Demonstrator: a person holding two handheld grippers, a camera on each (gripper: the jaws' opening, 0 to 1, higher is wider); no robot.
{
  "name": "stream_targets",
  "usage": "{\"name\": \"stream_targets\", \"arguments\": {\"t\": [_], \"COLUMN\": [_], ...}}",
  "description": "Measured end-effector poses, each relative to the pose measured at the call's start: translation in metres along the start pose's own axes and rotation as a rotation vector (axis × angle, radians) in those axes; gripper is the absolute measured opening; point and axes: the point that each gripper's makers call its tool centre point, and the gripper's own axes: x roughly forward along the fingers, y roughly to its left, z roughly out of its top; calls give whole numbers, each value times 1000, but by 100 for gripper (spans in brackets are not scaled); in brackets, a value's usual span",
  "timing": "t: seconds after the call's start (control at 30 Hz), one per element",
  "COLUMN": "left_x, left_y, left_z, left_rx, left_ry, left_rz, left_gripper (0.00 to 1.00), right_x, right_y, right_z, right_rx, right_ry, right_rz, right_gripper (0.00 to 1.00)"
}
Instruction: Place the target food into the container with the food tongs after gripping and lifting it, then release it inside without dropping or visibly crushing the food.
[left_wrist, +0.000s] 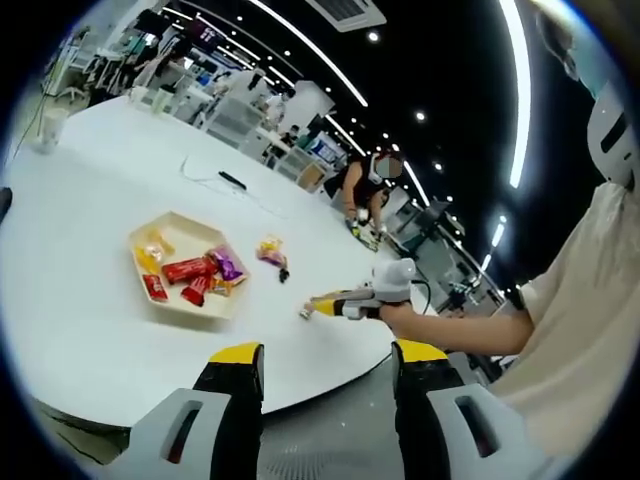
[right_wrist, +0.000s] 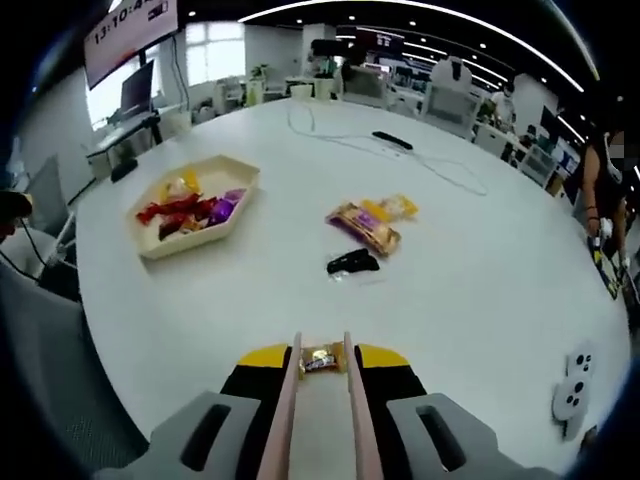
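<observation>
My right gripper (right_wrist: 322, 360) is shut on a pair of pale food tongs (right_wrist: 285, 410), and the tong tips pinch a small gold-wrapped candy (right_wrist: 322, 358) close to the white table. A beige hexagonal tray (right_wrist: 160, 243) with several wrapped sweets stands far to the left. The left gripper view has that tray (left_wrist: 170, 222) at the left, and the right gripper (left_wrist: 350, 300) at its right in a person's hand, with the candy (left_wrist: 307, 312) at the tong tips. My left gripper (left_wrist: 328, 352) stands open and empty over the table's near edge.
Loose sweets lie between gripper and tray: a purple-and-gold pack (right_wrist: 365, 225), a yellow one (right_wrist: 400, 207) and a black one (right_wrist: 352, 263). A cable (right_wrist: 440, 165) and a dark remote (right_wrist: 392, 140) lie farther back. A white device (right_wrist: 570, 395) sits at the right edge.
</observation>
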Motion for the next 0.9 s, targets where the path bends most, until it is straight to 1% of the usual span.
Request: {"name": "stream_targets", "arguments": {"t": [0.17,0.23,0.27,0.47,0.53,0.57,0.63,0.9], "left_x": [1,1,1,1,0,0,0,0], "left_y": [-1,-1,-2,-3,-2,-1,-1,-1], "left_z": [1,-1,-1,-1,-1,-1,-2,-1], "left_rx": [-3,-2,0,2,0,-5,-5,-11], "left_ry": [-8,-5,-5,-4,-8,-10,-8,-13], "left_rz": [-1,-2,-2,-6,-3,-2,0,-1], "left_gripper": [50,50,50,49,49,49,49,49], "right_x": [-4,-3,-2,2,6,8,7,6], "right_y": [2,7,9,6,7,7,3,1], "right_z": [-2,-4,-5,-4,-9,-11,-8,-9], "right_rx": [-47,-121,-130,-98,-84,-87,-54,-51], "right_ry": [15,32,35,41,59,58,54,65], "right_rz": [35,59,59,52,57,48,44,8], "right_gripper": [24,24,24,24,23,23,23,19]}}
